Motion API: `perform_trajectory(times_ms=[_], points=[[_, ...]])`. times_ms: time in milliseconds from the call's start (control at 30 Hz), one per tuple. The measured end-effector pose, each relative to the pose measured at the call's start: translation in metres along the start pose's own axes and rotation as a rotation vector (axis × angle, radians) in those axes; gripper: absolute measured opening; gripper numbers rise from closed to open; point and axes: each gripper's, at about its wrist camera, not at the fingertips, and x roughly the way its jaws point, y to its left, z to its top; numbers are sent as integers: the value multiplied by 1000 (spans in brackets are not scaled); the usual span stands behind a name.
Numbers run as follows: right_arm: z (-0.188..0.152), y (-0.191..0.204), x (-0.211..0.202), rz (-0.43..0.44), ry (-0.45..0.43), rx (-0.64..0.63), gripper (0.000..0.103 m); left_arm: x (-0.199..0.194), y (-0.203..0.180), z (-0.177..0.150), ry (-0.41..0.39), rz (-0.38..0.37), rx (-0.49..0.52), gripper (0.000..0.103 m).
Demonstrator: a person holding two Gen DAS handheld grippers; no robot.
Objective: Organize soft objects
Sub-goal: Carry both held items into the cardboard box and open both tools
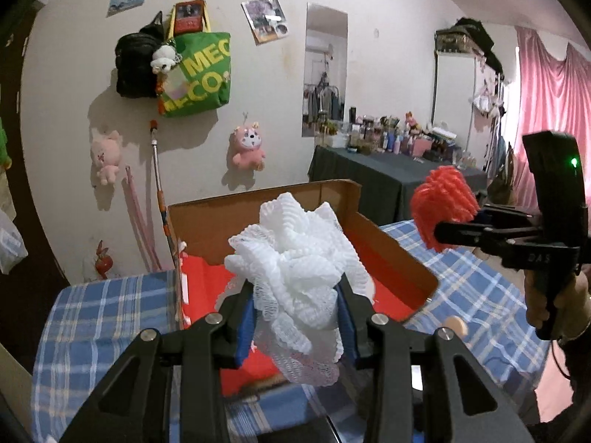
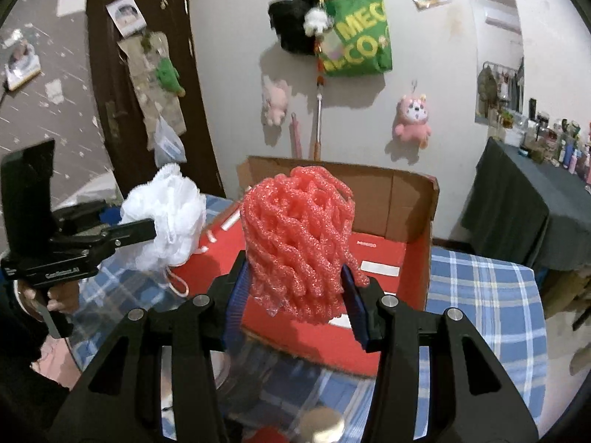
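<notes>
Jaws: both pairs are clenched on soft goods; the left gripper (image 1: 295, 317) pinches a white mesh bath puff (image 1: 291, 269) between blue pads, the right gripper (image 2: 293, 295) pinches a red foam net (image 2: 299, 243) the same way
White puff: held in the air, in front of and above the open cardboard box (image 1: 391, 258), its loose mesh tail hanging below the fingers
Red net: also aloft, over the near edge of the box's red floor
Box: open-topped, red-lined, resting on a blue plaid cloth (image 1: 96, 317) over a table
Doing this step well: judging by the task, both pieces go into the box; carry each fully past the near wall, lower it close to the floor, then let go, one hand at a time so the grippers do not collide
Hard to make out: the near box wall hides behind both grippers; the far-left corner is unseen; a small round tan object (image 1: 456, 325) beside the box is unidentifiable; a blurred round shape at the bottom of the right view cannot be named
</notes>
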Motion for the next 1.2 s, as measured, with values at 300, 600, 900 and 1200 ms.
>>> perform_trajectory(times_ms=[300, 600, 900, 1200], points=[[31, -34, 110, -63, 209, 28, 45, 110, 27, 24, 178, -32, -57, 41], [37, -74, 207, -127, 395, 139, 45, 199, 42, 25, 291, -20, -91, 42], [31, -98, 267, -180, 515, 181, 45, 242, 44, 18, 352, 15, -82, 46], [18, -106, 285, -207, 551, 179, 49, 255, 43, 10, 360, 34, -71, 54]])
